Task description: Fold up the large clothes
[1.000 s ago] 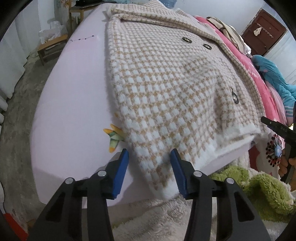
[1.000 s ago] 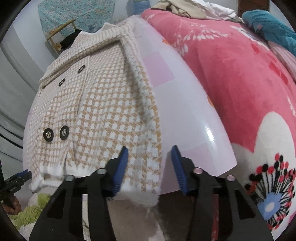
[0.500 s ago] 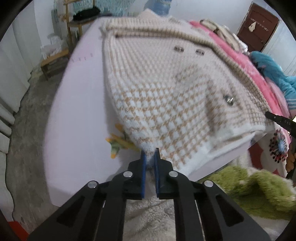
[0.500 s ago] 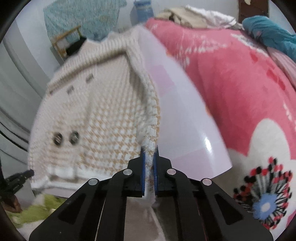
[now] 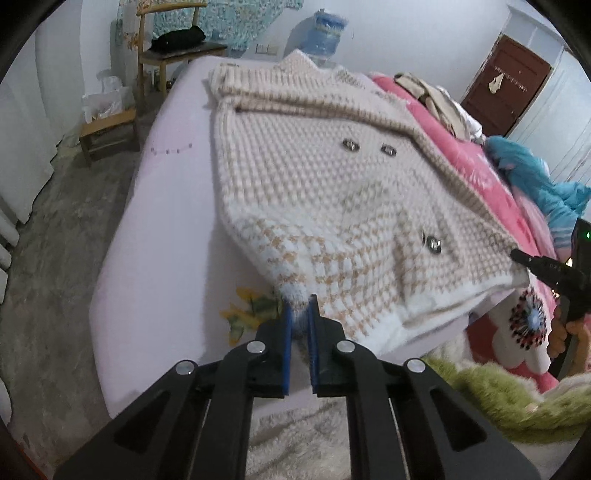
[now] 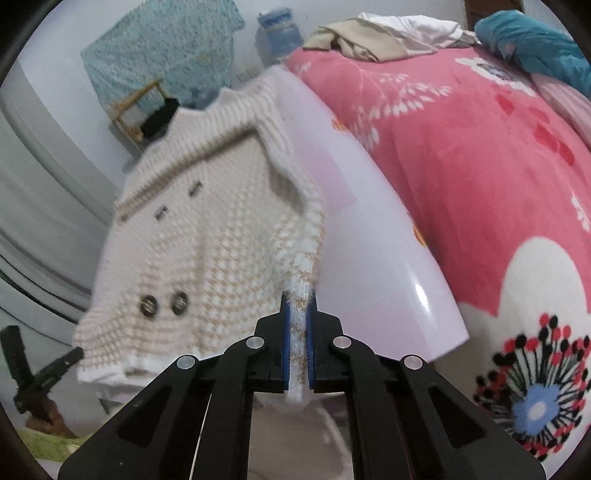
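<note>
Where both pairs of jaws stood open a second ago, the near hem corner of the houndstooth knit coat point(image 5: 332, 192) is now clamped in the left gripper point(image 5: 300, 314), and the opposite hem corner in the right gripper point(image 6: 298, 314). The hem has been raised off the pale lilac board point(image 5: 155, 251), while the collar end is left lying on it.

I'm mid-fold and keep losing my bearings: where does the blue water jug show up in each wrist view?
Left wrist: the blue water jug stands at top centre, behind the far end of the checked jacket.
Right wrist: the jug is at the top, left of centre, beyond the pink floral blanket.
Shared landmark: the jacket's paired dark buttons near its hem.
</note>
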`<state>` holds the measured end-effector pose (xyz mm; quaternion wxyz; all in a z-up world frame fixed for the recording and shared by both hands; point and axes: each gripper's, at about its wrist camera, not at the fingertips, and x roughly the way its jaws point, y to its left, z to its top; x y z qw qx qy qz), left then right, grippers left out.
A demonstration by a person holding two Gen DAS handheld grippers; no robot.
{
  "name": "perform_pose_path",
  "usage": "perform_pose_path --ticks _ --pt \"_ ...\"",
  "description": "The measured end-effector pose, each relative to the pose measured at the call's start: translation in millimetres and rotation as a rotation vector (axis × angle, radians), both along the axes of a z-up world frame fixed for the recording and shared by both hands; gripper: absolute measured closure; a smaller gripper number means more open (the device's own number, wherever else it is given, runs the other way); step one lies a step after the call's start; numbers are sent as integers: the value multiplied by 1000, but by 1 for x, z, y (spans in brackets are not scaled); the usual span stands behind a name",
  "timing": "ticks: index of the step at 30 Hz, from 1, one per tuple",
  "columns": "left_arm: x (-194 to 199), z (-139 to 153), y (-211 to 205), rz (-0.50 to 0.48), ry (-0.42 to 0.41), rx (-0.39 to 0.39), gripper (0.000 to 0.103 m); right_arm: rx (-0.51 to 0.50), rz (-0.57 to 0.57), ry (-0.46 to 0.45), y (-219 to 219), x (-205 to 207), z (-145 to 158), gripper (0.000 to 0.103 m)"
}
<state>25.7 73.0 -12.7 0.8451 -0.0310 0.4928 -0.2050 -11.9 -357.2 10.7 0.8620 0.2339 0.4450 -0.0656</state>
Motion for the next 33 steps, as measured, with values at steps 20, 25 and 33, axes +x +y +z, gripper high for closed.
perform_pose_path --ticks 20,25,33 --pt "87 34 -2 35 -92 -81 96 155 -8 -184 -15 72 41 98" --pt "113 28 2 62 -73 -101 96 139 18 -199 -12 102 44 98" --pt "148 17 6 92 -39 -113 96 133 35 -196 -14 143 38 98"
